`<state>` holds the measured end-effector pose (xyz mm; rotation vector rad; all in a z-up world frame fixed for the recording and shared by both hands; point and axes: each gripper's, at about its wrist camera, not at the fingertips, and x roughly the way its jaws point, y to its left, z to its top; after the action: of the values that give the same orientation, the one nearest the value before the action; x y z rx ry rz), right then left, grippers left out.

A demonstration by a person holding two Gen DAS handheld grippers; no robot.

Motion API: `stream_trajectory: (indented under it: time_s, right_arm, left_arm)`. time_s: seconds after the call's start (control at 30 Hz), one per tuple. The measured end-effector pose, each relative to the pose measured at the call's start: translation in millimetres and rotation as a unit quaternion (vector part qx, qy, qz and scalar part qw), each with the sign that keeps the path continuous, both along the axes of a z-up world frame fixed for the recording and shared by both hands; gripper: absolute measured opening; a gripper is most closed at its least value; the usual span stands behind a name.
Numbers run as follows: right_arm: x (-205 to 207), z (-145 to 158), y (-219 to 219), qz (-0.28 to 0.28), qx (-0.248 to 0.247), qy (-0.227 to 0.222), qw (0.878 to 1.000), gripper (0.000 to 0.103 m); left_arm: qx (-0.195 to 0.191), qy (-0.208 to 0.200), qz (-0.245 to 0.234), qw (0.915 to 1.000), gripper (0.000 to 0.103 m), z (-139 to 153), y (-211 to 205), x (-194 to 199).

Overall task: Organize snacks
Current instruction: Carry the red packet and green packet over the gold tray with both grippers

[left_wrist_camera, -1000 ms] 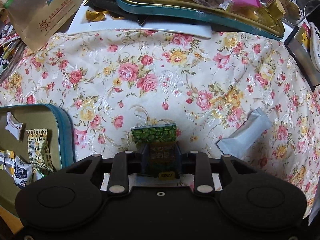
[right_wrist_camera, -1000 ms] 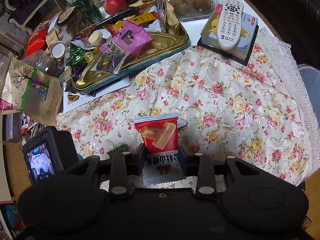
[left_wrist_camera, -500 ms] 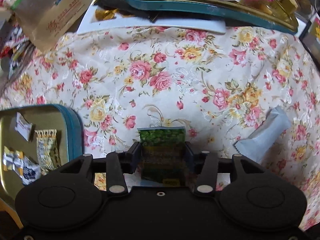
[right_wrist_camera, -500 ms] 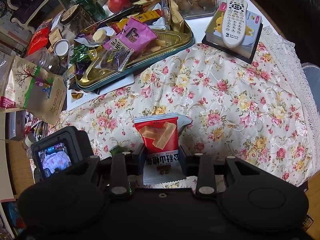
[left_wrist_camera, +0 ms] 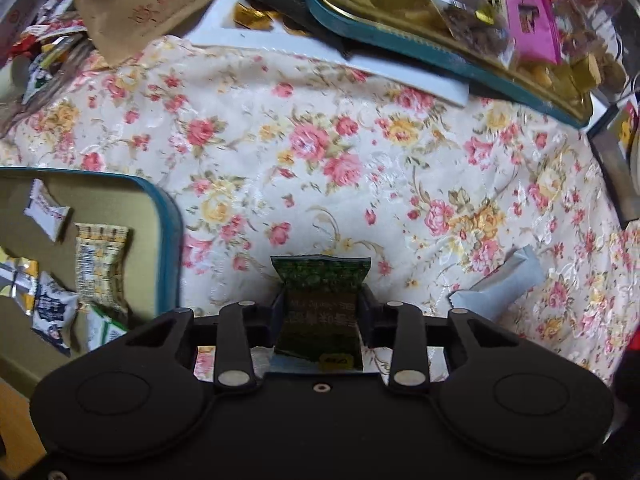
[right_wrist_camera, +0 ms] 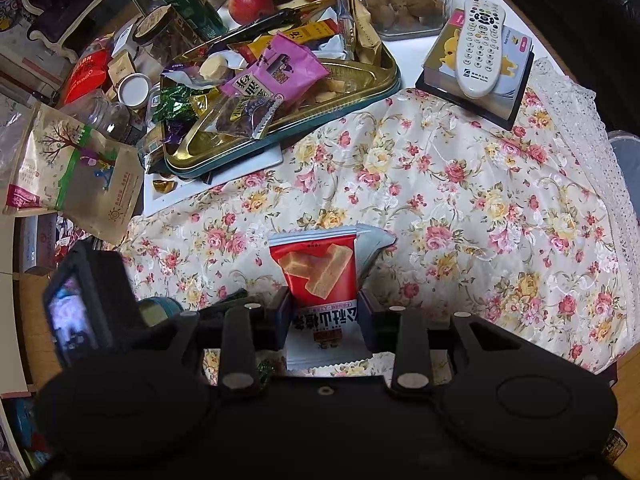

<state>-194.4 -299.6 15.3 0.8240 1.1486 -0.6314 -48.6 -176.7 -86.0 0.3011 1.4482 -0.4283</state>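
My left gripper (left_wrist_camera: pixel 320 306) is shut on a green snack packet (left_wrist_camera: pixel 320 280) and holds it above the floral tablecloth, just right of a teal-rimmed tin tray (left_wrist_camera: pixel 168 240) that holds several small snack packets (left_wrist_camera: pixel 100 264). My right gripper (right_wrist_camera: pixel 324 312) is shut on a red snack packet (right_wrist_camera: pixel 320 268) above the cloth. A grey-white packet (left_wrist_camera: pixel 500 288) lies on the cloth to the right in the left wrist view; it also shows behind the red packet in the right wrist view (right_wrist_camera: pixel 374 242).
A gold tray (right_wrist_camera: pixel 352 92) heaped with snacks, including a pink bag (right_wrist_camera: pixel 276 72), stands at the back. A remote (right_wrist_camera: pixel 480 44) lies on a box at the back right. A paper bag (right_wrist_camera: pixel 80 176), jars and fruit crowd the back left. The left gripper's body (right_wrist_camera: pixel 88 304) is at the left.
My left gripper has moved left toward the teal tray with the green packet in it. The right gripper has barely shifted, still holding the red packet.
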Motion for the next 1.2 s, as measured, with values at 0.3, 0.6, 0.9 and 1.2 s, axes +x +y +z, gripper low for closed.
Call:
stream_trajectory:
  time_s: [0.3,0.6,0.9,1.2]
  right_arm:
    - [27,-9,25,0.027,-0.003,0.012,1.000,0.036]
    - [65,-23,72,0.080,-0.015,0.026,0.996,0.036]
    - [99,-30,120,0.130,-0.011,0.019,0.991,0.036]
    - [125,-31,163,0.178,-0.010,-0.001,0.984,0.036]
  left_arm:
    - [0.002,-0.045,0.046,0.9979,0.044,45,50,24]
    - [0.013,-0.076,0.127,0.9889,0.044,64,116,64]
    - [0.032,-0.100,0.209,0.9721,0.045,80,180,98]
    - [0.047,-0.127,0.234,0.9627,0.047,89,220,114]
